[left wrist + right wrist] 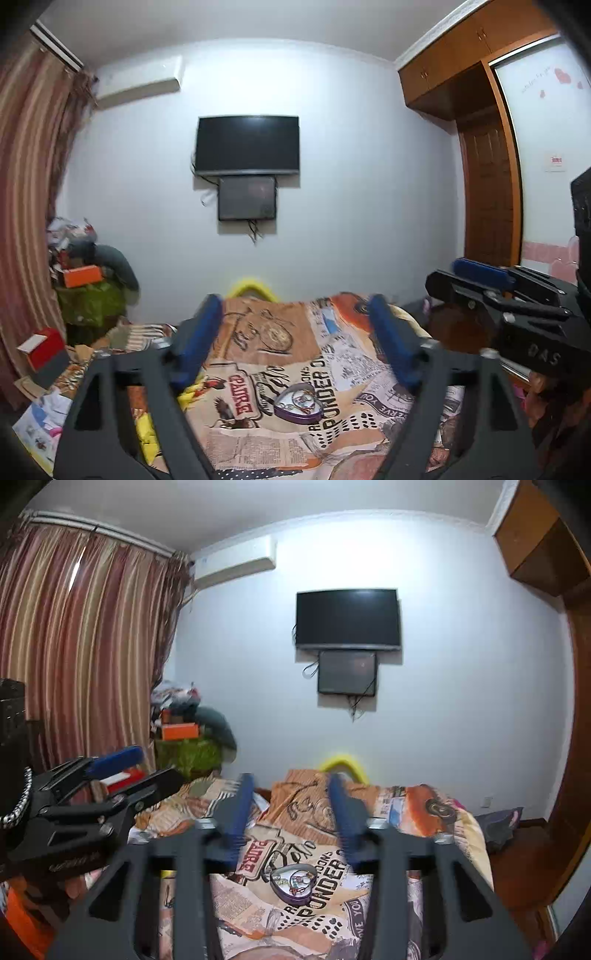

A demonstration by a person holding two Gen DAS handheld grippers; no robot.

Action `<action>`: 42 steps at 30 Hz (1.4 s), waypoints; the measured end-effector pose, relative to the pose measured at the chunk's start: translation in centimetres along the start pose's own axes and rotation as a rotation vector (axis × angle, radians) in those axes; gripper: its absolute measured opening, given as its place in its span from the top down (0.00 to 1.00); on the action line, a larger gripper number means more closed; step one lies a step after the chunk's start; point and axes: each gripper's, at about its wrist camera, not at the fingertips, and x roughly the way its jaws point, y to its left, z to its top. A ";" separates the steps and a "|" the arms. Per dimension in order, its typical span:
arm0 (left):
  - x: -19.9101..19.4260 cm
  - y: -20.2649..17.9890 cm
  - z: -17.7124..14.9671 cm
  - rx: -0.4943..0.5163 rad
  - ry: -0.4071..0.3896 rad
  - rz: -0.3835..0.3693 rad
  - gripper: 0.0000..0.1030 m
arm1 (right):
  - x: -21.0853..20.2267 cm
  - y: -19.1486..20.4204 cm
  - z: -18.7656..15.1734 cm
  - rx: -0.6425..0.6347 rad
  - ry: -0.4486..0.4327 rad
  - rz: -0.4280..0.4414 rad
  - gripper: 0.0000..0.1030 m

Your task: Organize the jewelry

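Note:
A purple heart-shaped jewelry tin [298, 403] lies open on the printed bedspread [258, 450], with several small jewelry pieces inside. It also shows in the right wrist view [293, 882]. My left gripper [295, 325] is open and empty, raised above the bed, with the tin below and between its blue fingers. My right gripper [291, 805] is open and empty, also held above the tin. Each gripper shows in the other's view: the right one [476, 280] at the right edge, the left one [147, 764] at the left edge.
A wall TV [247, 146] hangs ahead with a smaller screen under it. Striped curtains [74, 646] hang at the left. A pile of boxes and bags [88, 280] sits in the left corner. A wooden wardrobe [480, 147] stands at the right. Yellow items [146, 432] lie on the bed's left side.

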 end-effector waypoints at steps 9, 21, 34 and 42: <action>-1.9 0.1 -0.6 -0.026 -0.006 0.049 0.04 | -1.2 0.8 -0.4 0.002 -0.081 -0.136 0.03; -2.7 -0.5 -1.2 -0.024 0.002 0.044 0.04 | -2.5 0.7 -1.0 0.008 -0.056 -0.138 0.03; -1.9 -0.1 -1.6 -0.037 0.022 0.039 0.02 | -3.4 0.2 -1.9 0.027 -0.032 -0.143 0.03; -1.6 0.2 -1.8 -0.050 0.035 0.042 0.02 | -3.6 0.0 -1.9 0.033 -0.015 -0.141 0.03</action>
